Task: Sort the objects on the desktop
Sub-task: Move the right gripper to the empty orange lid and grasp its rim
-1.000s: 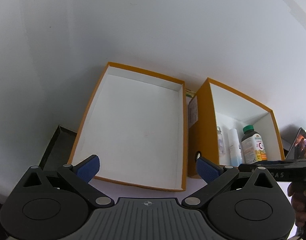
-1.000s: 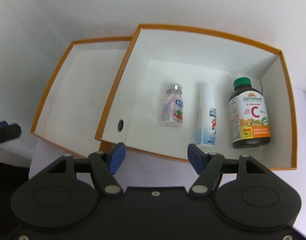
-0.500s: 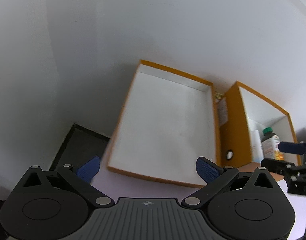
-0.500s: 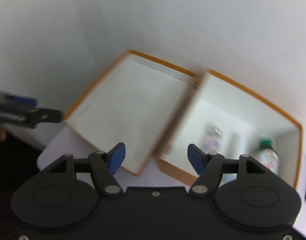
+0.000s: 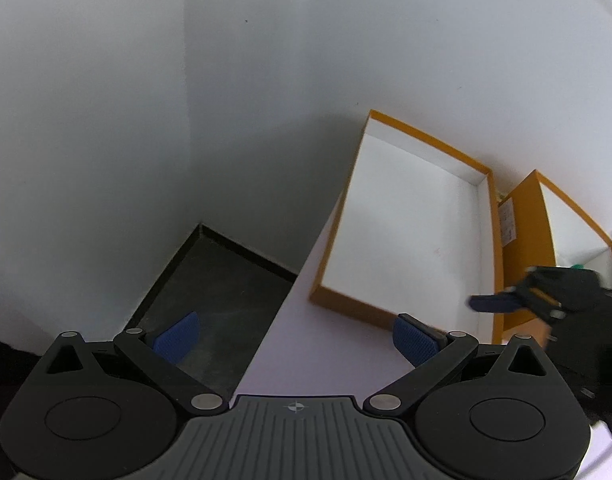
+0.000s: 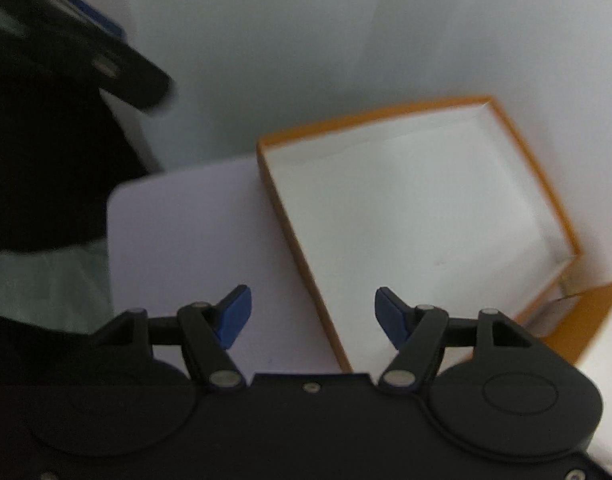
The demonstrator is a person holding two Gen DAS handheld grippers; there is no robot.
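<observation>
- Your left gripper (image 5: 296,338) has its jaws spread wide and nothing between the blue pads (image 5: 177,337). One pad hangs over the dark floor (image 5: 222,292), the other over the white tabletop (image 5: 325,352), so the tool straddles the table's left edge.
- Your right gripper (image 6: 309,316) is likewise released — its blue fingertips (image 6: 236,314) stand well apart with only bare tabletop (image 6: 194,240) between them, and its right pad sits just short of the shallow orange tray (image 6: 421,216).
- That shallow orange tray (image 5: 401,240) lies flat on the table near the wall (image 5: 266,80); its white inside holds nothing in either view.
- Just beside it on the right stands the deeper orange box (image 5: 525,232), with a pale label on its near wall. In the right wrist view only its corner (image 6: 593,320) shows, at the frame's lower right edge.
- A dark green cap (image 5: 577,267) peeks out inside the deeper box — the rest of that item is hidden behind your right gripper (image 5: 545,292), which in the left wrist view shows blurred in front of the box's near side.
- In the right wrist view, a blurred black piece with a blue tip (image 6: 78,40) crosses the upper left corner; it is too blurred to say more about it.
- The right wrist view is soft all over, so fine detail on the tray and table cannot be told.
</observation>
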